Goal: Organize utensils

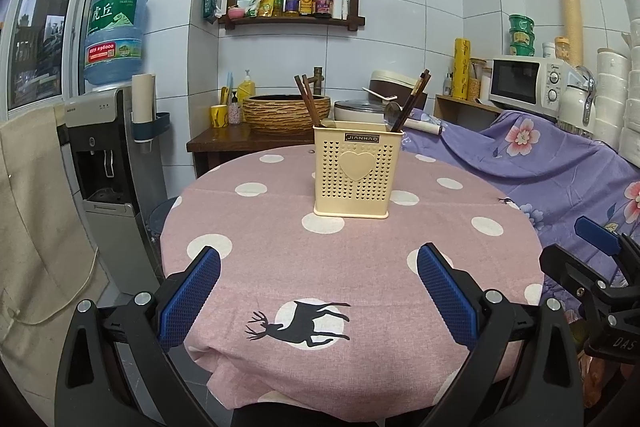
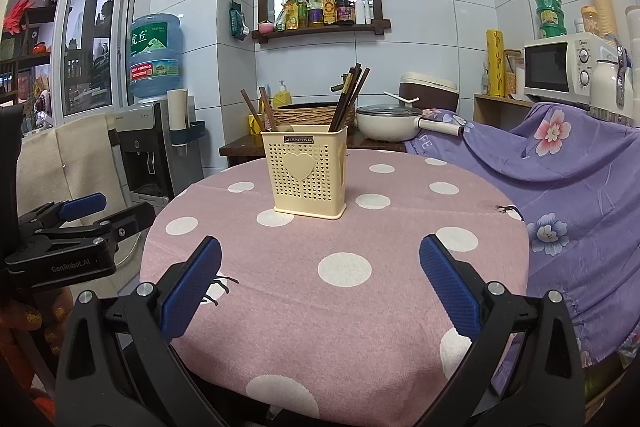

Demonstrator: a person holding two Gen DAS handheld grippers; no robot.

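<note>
A cream perforated utensil holder [image 1: 355, 169] with a heart on its front stands on the round table with a pink polka-dot cloth [image 1: 280, 239]. Dark chopsticks [image 1: 414, 97] and a metal ladle [image 1: 392, 115] stick out of it on the right, brown chopsticks [image 1: 306, 97] on the left. The holder also shows in the right wrist view [image 2: 306, 171] with chopsticks [image 2: 350, 95]. My left gripper [image 1: 318, 267] is open and empty over the table's near edge. My right gripper [image 2: 320, 259] is open and empty, to the right of the left one.
A water dispenser [image 1: 108, 131] stands at the left. A wooden side table with a woven basin [image 1: 286, 113] is behind the round table. A purple floral cloth [image 1: 560, 171] covers furniture at the right, under a microwave [image 1: 528, 85]. A white pot [image 2: 390, 123] sits behind.
</note>
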